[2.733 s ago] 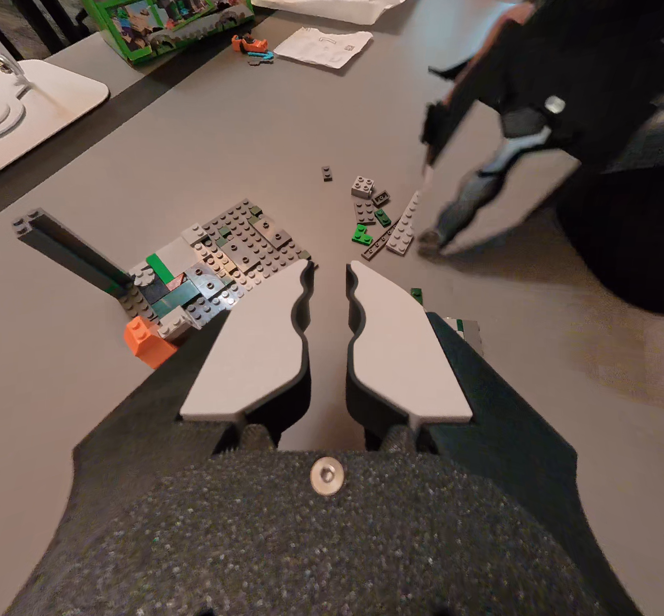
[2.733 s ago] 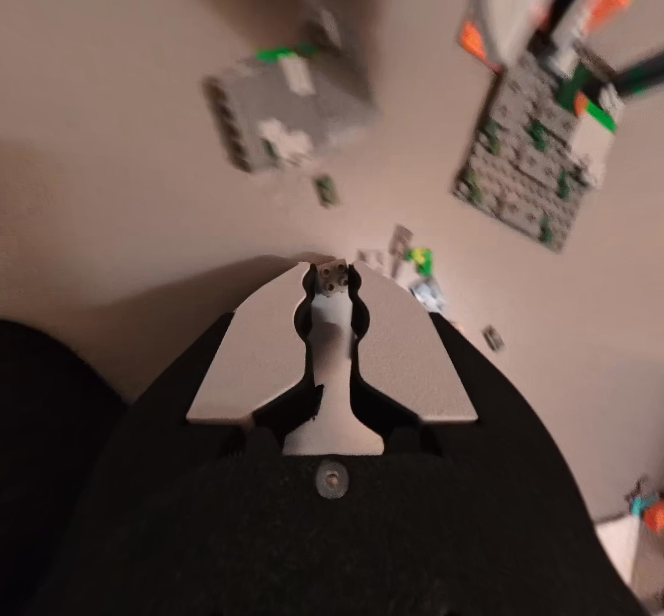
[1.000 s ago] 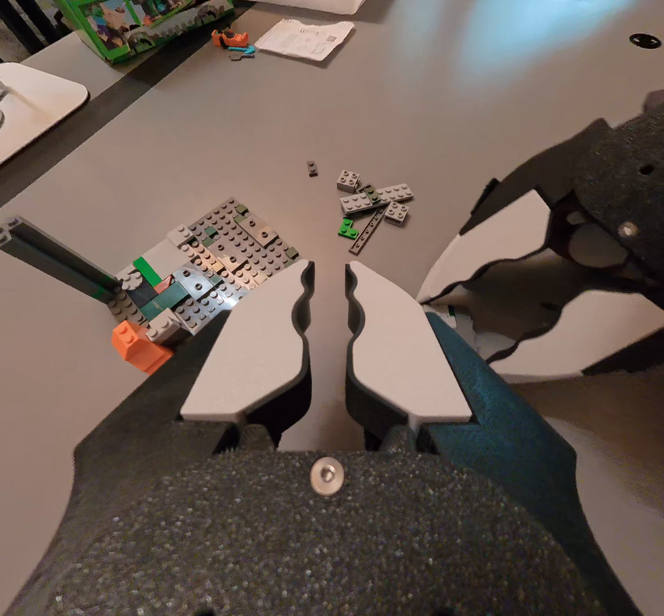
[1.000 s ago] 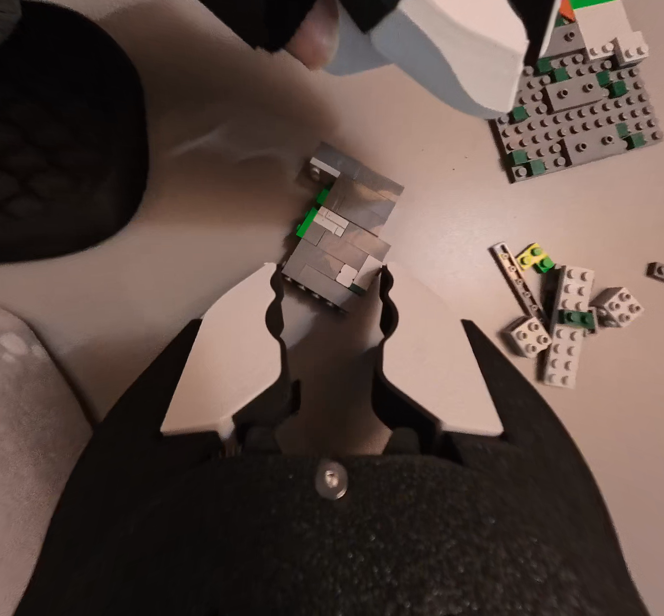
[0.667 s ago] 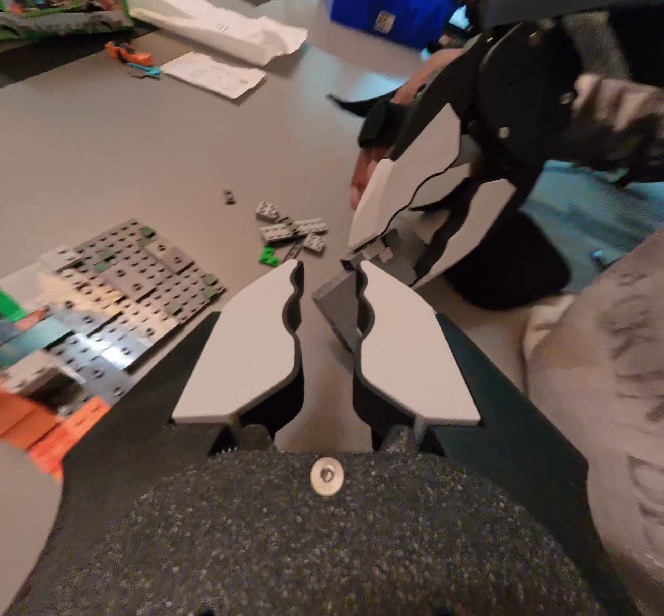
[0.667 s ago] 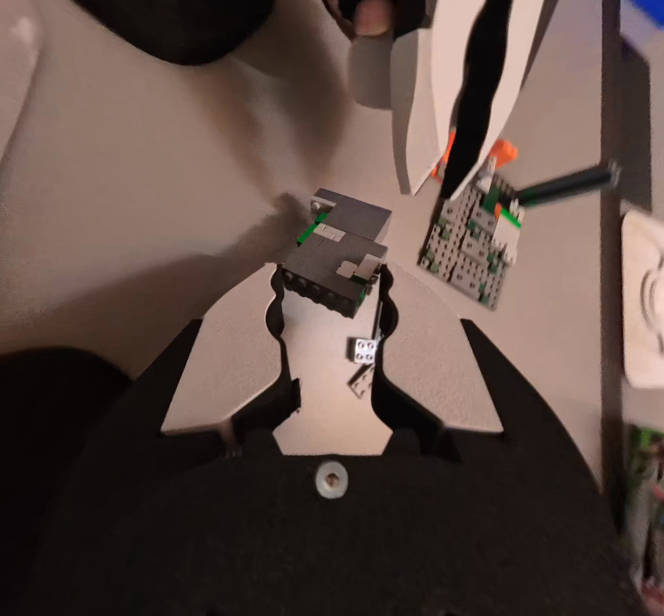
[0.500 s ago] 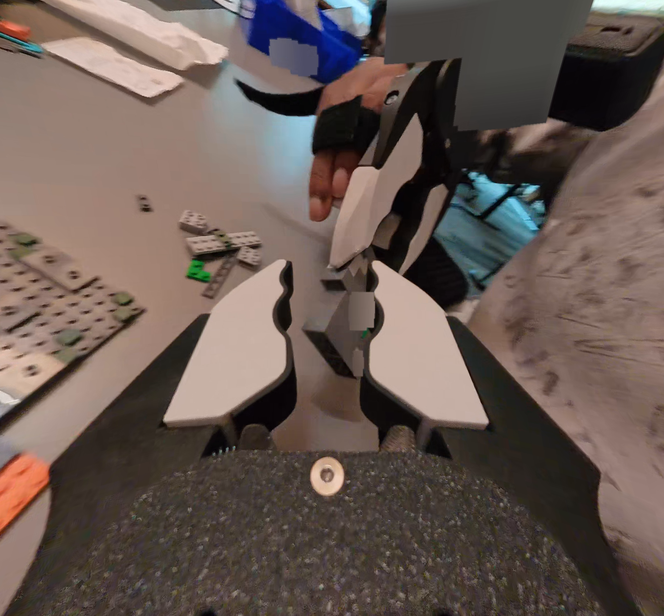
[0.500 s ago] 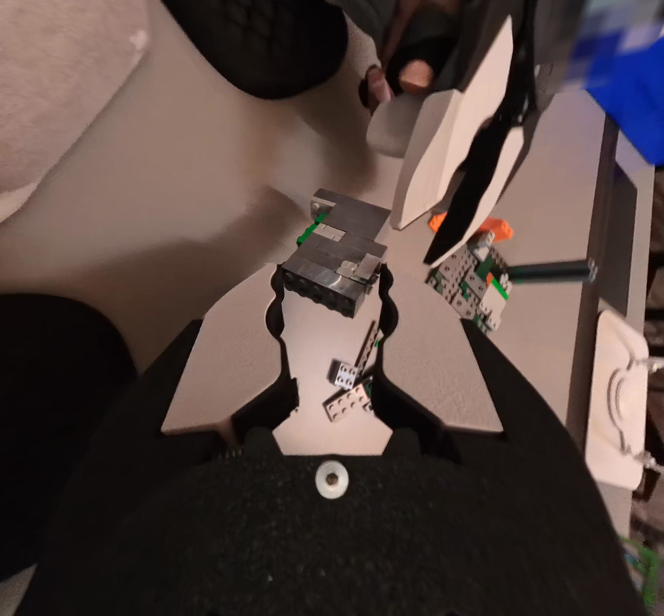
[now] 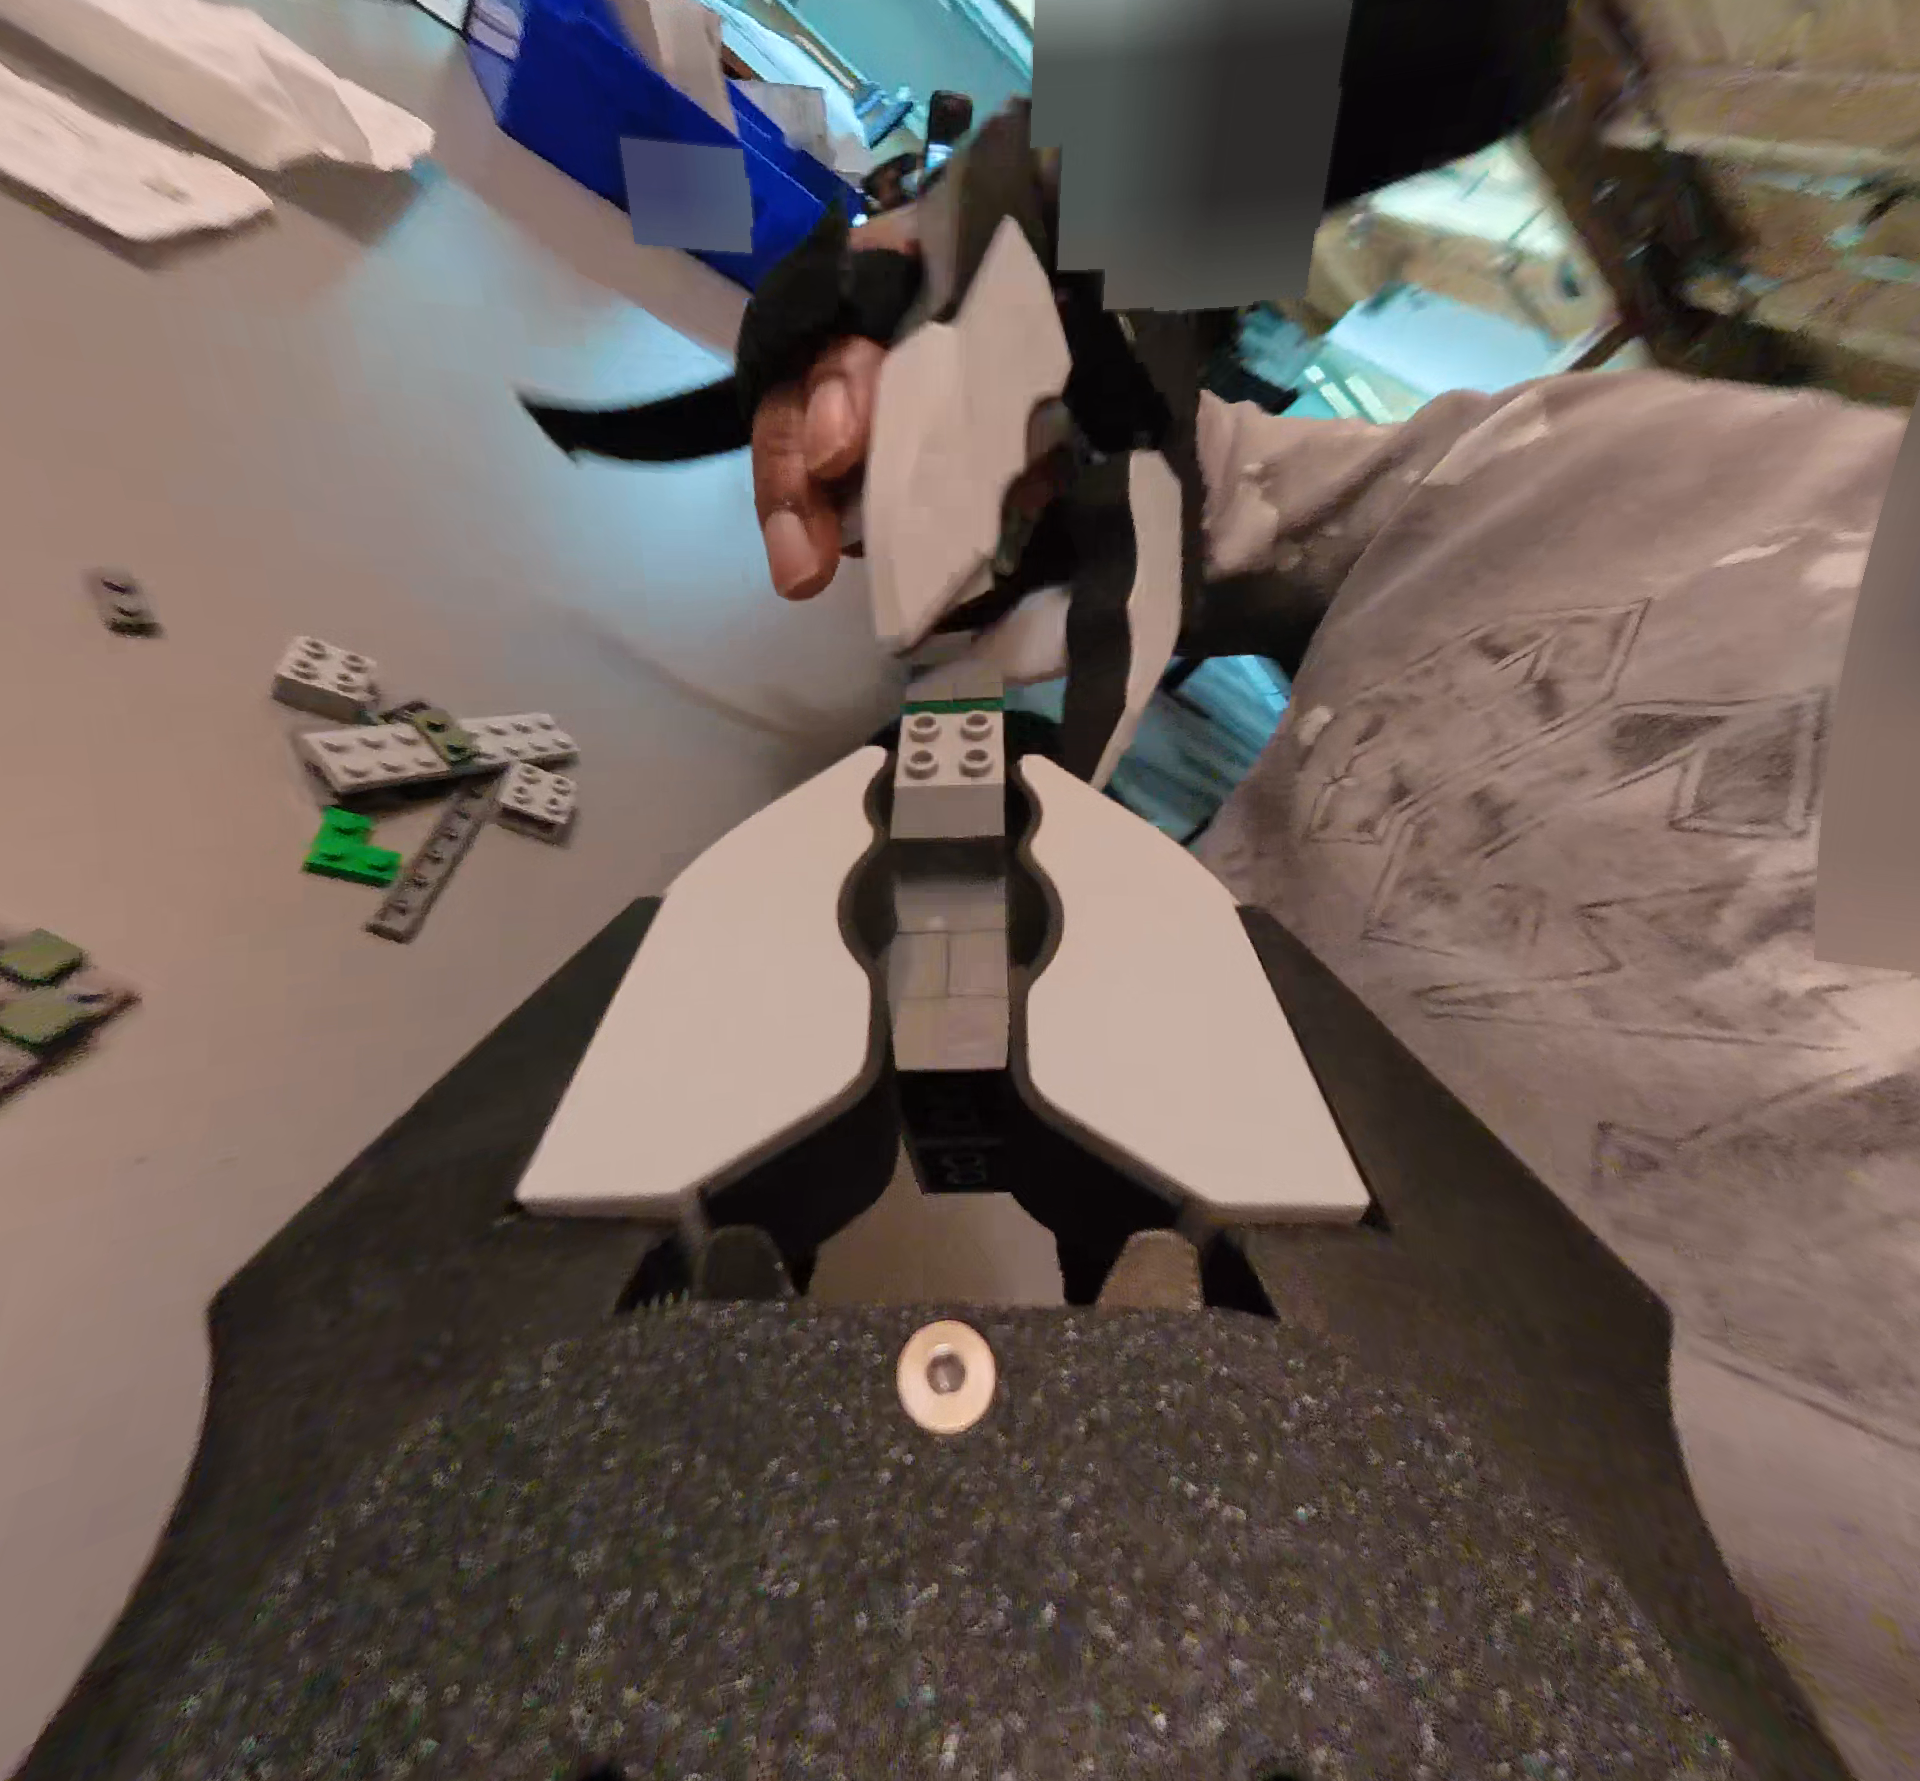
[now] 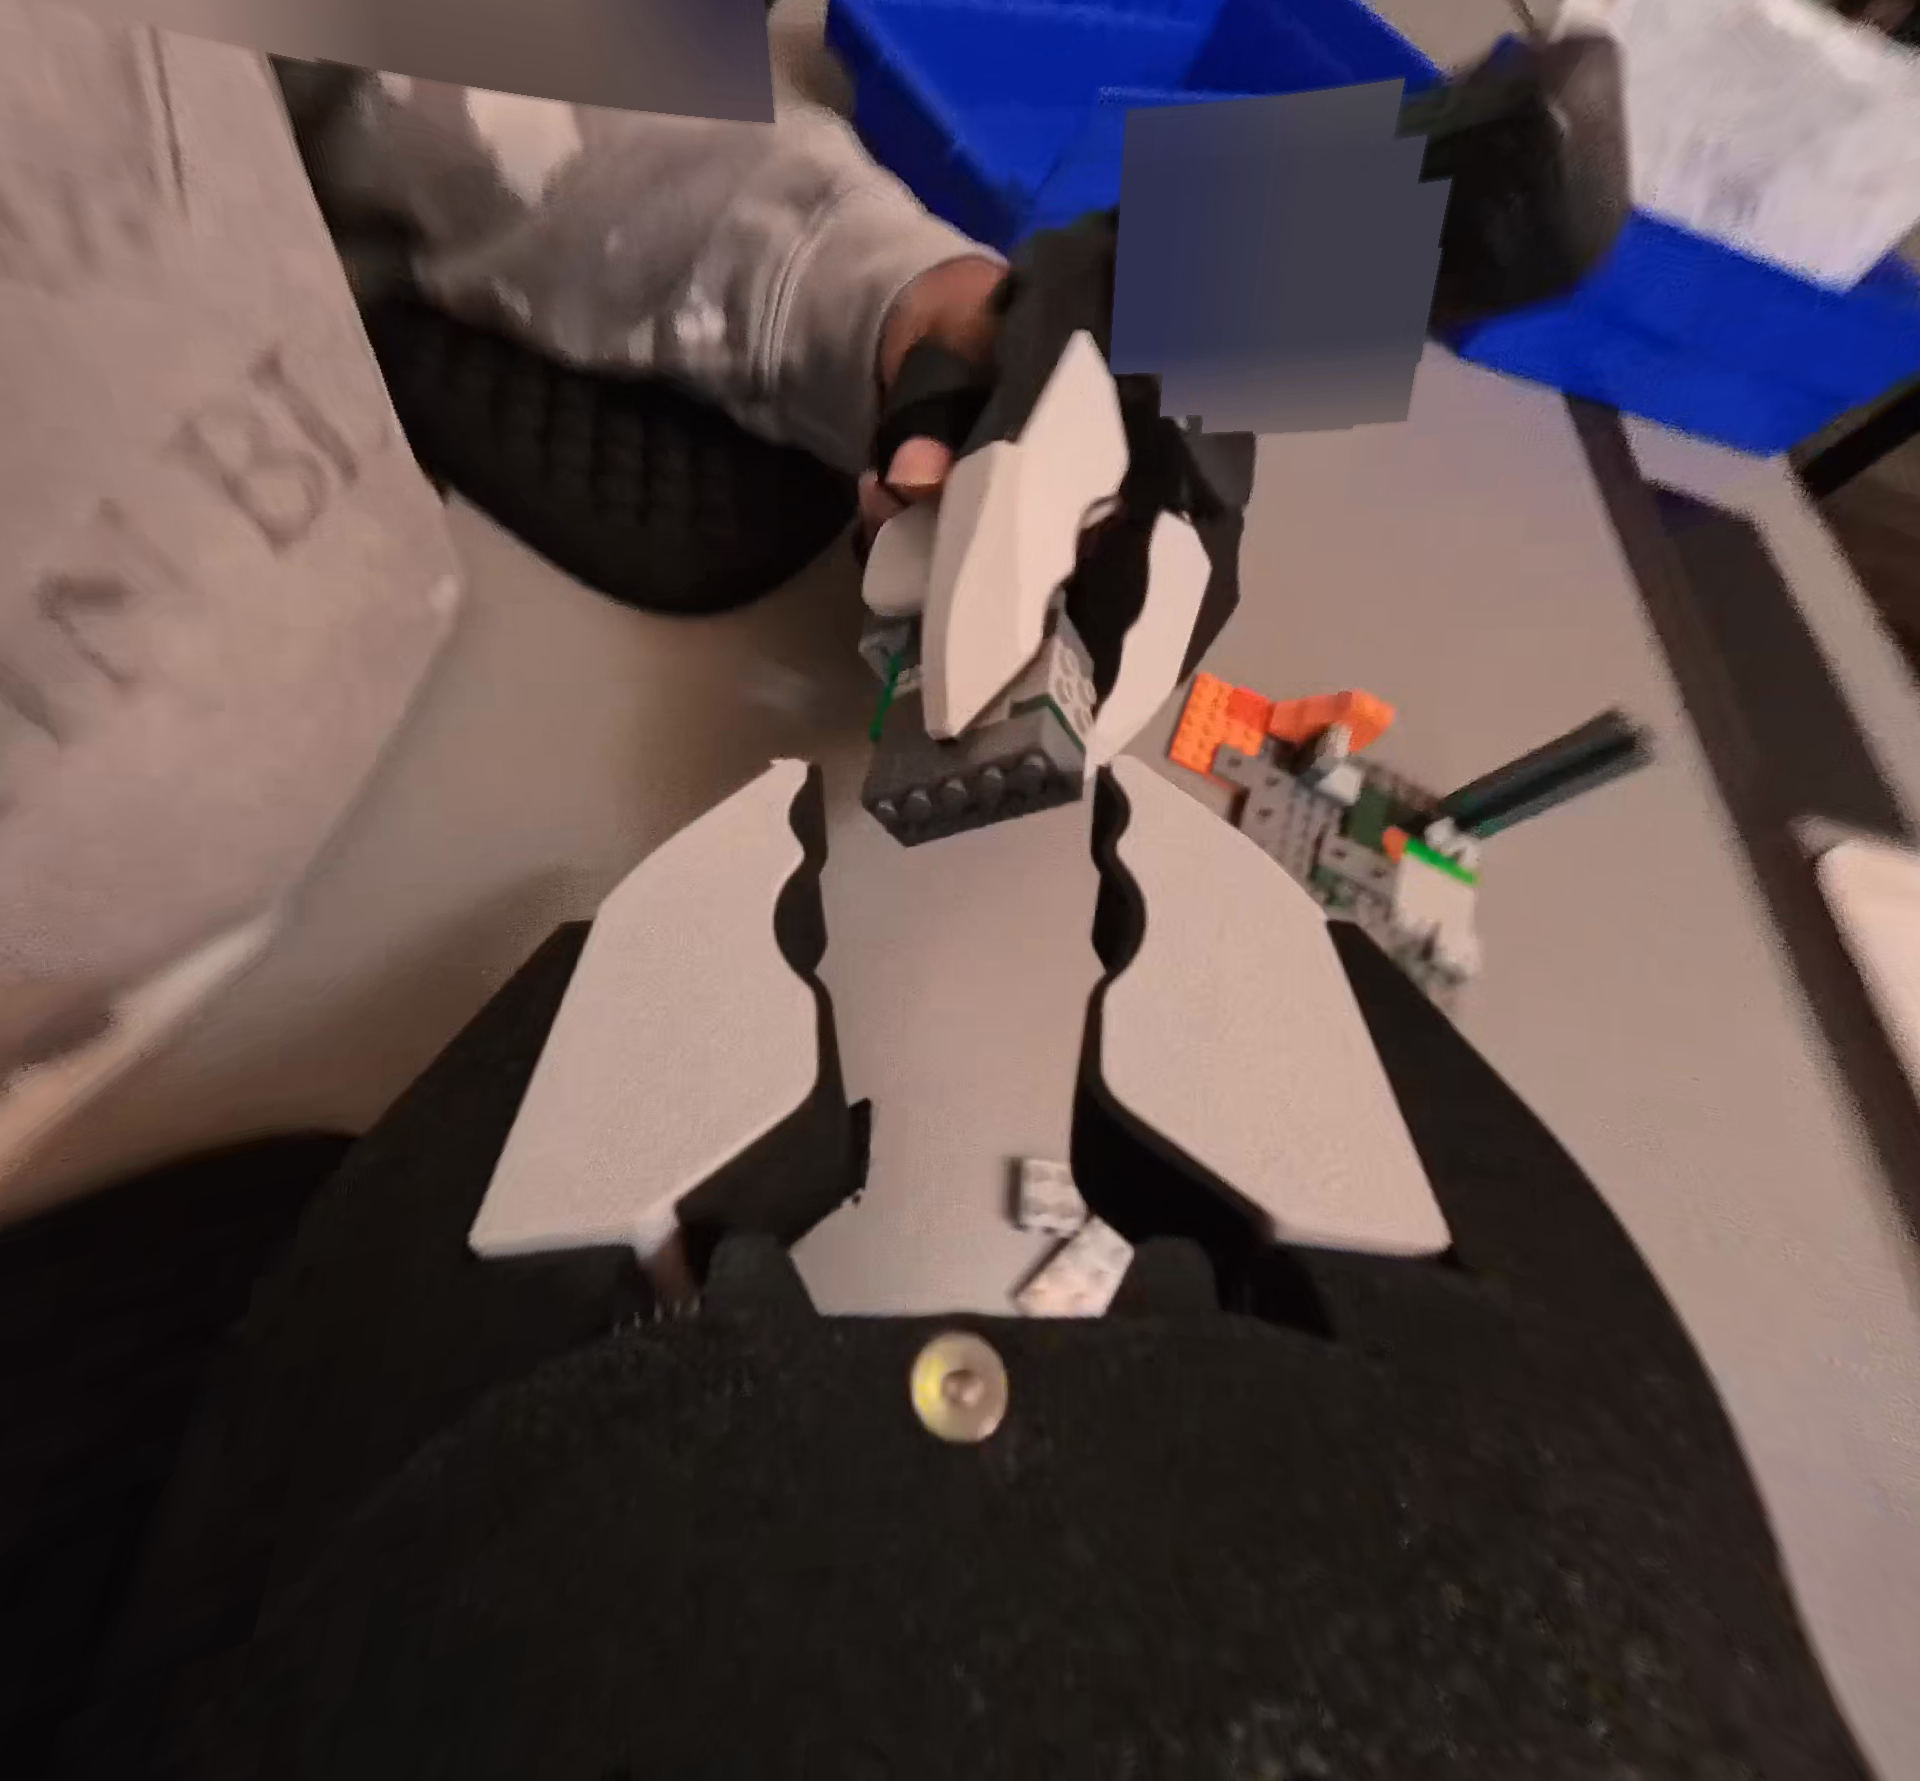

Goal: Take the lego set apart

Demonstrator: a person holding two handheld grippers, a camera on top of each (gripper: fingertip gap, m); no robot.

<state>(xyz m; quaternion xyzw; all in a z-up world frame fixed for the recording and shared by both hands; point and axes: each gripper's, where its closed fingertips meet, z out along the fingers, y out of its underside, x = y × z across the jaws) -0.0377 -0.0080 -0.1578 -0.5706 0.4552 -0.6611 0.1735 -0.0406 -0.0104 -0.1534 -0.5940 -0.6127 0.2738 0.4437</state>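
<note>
1. Since the frames a moment ago, the grey brick block (image 9: 948,910) has left the table and passed from the right gripper to the left gripper (image 9: 948,801), whose white fingers are now narrowed onto its sides, holding it lengthwise in the air.
2. Opposite it, the right gripper (image 10: 954,796) stands wide with nothing between its fingers. The block's dark studded end (image 10: 971,791) sits just beyond its fingertips, so I judge it is about to take hold of that end.
3. Progress looks partial. A small heap of loose grey plates (image 9: 436,757) with a green corner plate (image 9: 348,853) lies on the table to the left, well apart from the block, and a single tiny piece (image 9: 125,601) lies farther left.
4. Still to do: the held block remains several bricks stacked together, and the studded baseplate section (image 10: 1351,832) with orange bricks (image 10: 1283,723) and a dark long beam (image 10: 1548,786) sits assembled on the far right of the table.
5. The block is hard moulded plastic: a light grey two-by-two brick (image 9: 948,773) with round studs at its far end, a thin green layer beyond it, and smooth tile faces nearer the camera.
6. The gripper fingers are matte white with wavy inner edges set on black grainy bodies; the table (image 9: 364,443) is smooth, flat grey.
7. A blue bin (image 10: 1122,38) and crumpled white paper (image 9: 197,90) lie at the far side.
</note>
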